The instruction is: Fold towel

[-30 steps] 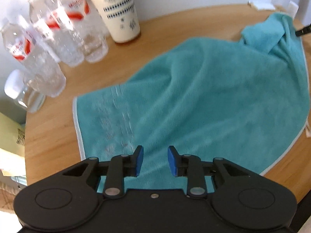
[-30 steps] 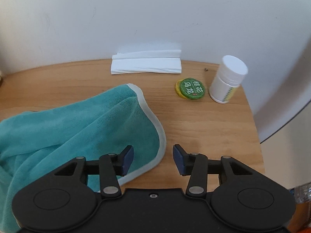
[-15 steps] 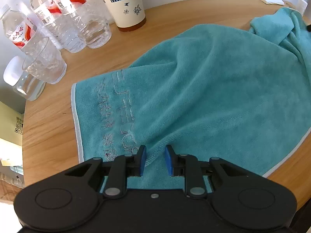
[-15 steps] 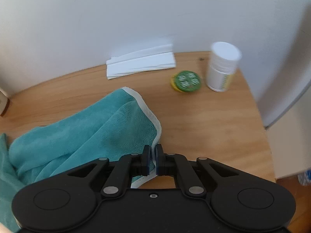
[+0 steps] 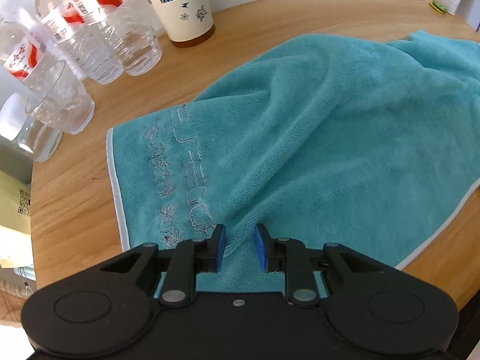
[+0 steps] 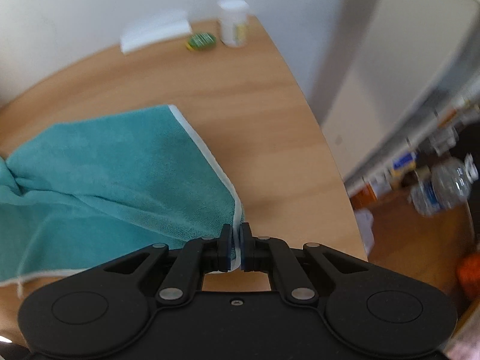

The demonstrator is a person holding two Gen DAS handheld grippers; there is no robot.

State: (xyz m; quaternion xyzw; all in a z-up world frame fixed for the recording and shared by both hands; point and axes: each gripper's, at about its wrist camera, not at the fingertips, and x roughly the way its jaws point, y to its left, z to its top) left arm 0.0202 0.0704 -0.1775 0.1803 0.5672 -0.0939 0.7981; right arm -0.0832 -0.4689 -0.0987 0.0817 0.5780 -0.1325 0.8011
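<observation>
A teal towel (image 5: 315, 138) with a white hem lies rumpled across the round wooden table (image 5: 75, 204). My left gripper (image 5: 240, 246) hovers over the towel's near edge, by the embroidered lettering. It is open, and a raised ridge of cloth runs between its blue pads (image 5: 220, 247). In the right wrist view the towel (image 6: 120, 165) is pulled taut toward my right gripper (image 6: 237, 243), which is shut on the white hem at the towel's right side. That hem rises off the table (image 6: 270, 105).
Several water bottles (image 5: 99, 30), a cream patterned cup (image 5: 183, 3), a glass (image 5: 60, 99) and a white-lidded jar (image 5: 18, 126) crowd the back left. Folded napkins (image 6: 156, 30), a green tin (image 6: 201, 41) and a white bottle (image 6: 233, 25) stand at the far edge. The table's rim (image 6: 330, 150) curves close on the right.
The right gripper went from open beside the hem to shut on it, then drew back with the hem lifted. The left gripper's fingers narrowed around a ridge of towel.
</observation>
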